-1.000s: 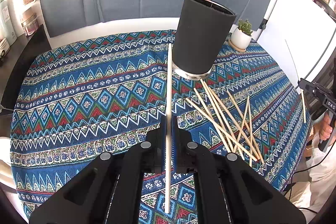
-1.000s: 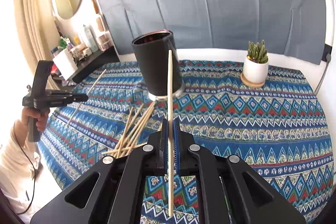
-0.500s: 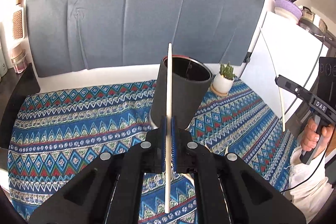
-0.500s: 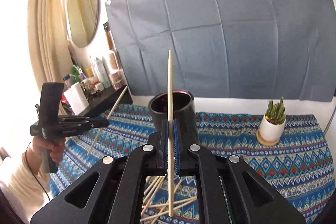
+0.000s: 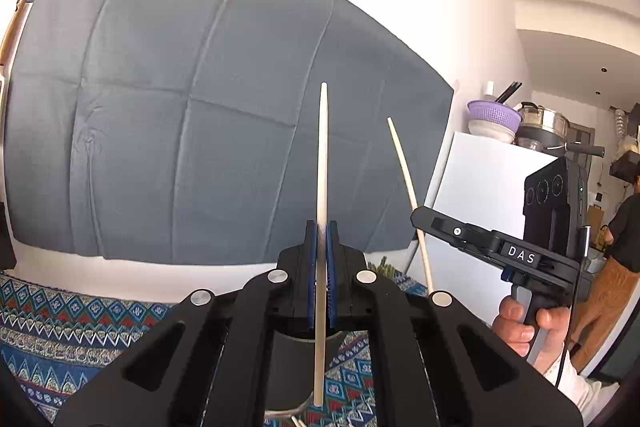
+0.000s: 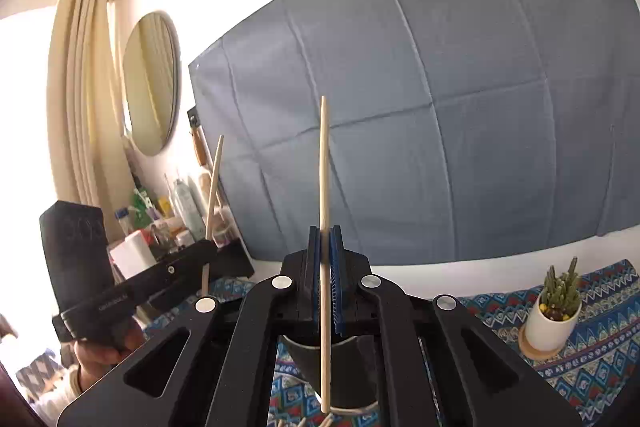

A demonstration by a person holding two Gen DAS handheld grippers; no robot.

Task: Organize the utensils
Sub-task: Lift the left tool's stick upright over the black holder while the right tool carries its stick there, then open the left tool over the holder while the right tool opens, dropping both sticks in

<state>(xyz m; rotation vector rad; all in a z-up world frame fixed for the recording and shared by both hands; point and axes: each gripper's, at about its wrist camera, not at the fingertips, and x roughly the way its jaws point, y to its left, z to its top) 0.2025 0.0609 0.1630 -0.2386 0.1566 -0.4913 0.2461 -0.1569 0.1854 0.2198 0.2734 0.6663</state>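
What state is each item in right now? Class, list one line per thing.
Left hand-held gripper: shut on the left chopstick.
Left chopstick: clamped upright, lower end above the black cup.
Right hand-held gripper: shut on the right chopstick.
Right chopstick: clamped upright, lower end above the cup.
Black cup: standing on the patterned cloth, mostly hidden.
Potted succulent: upright on its coaster.

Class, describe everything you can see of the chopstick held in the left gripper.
The chopstick is a thin, pale stick that looks like wood or bamboo, tapering to its upper tip. The left gripper clamps it between blue pads around mid-length. It stands nearly upright, its lower end hanging in front of the dark holder, touching nothing else visible.
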